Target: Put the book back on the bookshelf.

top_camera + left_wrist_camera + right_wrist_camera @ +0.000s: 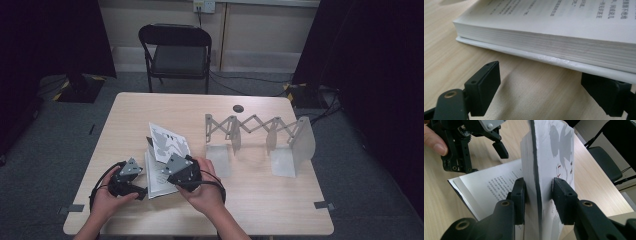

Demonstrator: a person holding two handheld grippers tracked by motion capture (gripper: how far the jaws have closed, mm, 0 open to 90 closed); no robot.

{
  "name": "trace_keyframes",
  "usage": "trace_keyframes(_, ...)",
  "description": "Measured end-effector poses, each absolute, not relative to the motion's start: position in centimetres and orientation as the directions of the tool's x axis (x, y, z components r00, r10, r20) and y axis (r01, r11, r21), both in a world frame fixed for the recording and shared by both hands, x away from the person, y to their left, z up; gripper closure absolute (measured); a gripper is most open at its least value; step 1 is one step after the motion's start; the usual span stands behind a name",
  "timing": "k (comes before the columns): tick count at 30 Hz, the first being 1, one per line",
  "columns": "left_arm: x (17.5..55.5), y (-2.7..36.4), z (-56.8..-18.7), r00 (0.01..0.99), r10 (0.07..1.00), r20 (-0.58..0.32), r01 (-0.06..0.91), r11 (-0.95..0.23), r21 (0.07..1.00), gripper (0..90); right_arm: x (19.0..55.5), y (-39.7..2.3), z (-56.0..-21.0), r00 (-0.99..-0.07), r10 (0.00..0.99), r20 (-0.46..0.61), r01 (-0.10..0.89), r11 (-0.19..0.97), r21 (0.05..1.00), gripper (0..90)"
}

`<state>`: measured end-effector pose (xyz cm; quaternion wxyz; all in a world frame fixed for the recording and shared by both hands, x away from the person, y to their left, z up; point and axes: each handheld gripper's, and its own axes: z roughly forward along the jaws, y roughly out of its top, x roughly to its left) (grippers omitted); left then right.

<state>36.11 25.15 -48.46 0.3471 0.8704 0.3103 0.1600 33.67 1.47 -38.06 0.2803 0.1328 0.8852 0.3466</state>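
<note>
In the high view, a pale wooden table (pixel 250 200) carries an open white paperback book (pixel 161 165) near its front left part. The book's lower block of pages lies flat, while its front cover and a sheaf of pages stand raised, showing a white face with grey shapes. The left gripper (pixel 131 181), black with a grey three-cornered plate, sits at the book's left edge. The right gripper (pixel 175 172) is at the raised part of the book. To the right, well apart from the book, stands a grey metal expandable book rack (pixel 260 137) with upright plates. A black folding chair (pixel 176 52) stands beyond the table.

In the left gripper view, the two black jaws stand wide apart and low over the table (pixel 531 95). The book's flat page block (pixel 554 42) and its white back cover lie just ahead of them. The right-hand pad sits close under the cover's edge; whether it touches is not clear. Nothing lies between the pads.

In the right gripper view, the jaws are closed on the raised cover and pages (pixel 541 170), one pad pressing each side, the sheaf standing upright between them. The printed page of the flat block (pixel 491 185) lies to the left. Farther off, the left gripper (pixel 499 148) hovers at the book's far edge, with a fingertip (pixel 435 143) beside it.
</note>
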Motion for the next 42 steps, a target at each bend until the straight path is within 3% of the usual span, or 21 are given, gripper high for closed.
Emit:
trace_keyframes(23,35.1,24.6,-46.0,0.772,0.616,0.157,0.326,-0.595,0.735,19.2,34.0,2.1,-36.0,-0.818,0.403,-0.411,0.038,0.750,0.660,65.6)
trace_keyframes(42,35.3,23.9,-46.0,0.781,0.610,0.136,0.323,-0.580,0.748,16.9,34.1,2.1,-35.5,-0.827,0.390,-0.404,0.038,0.757,0.652,65.8)
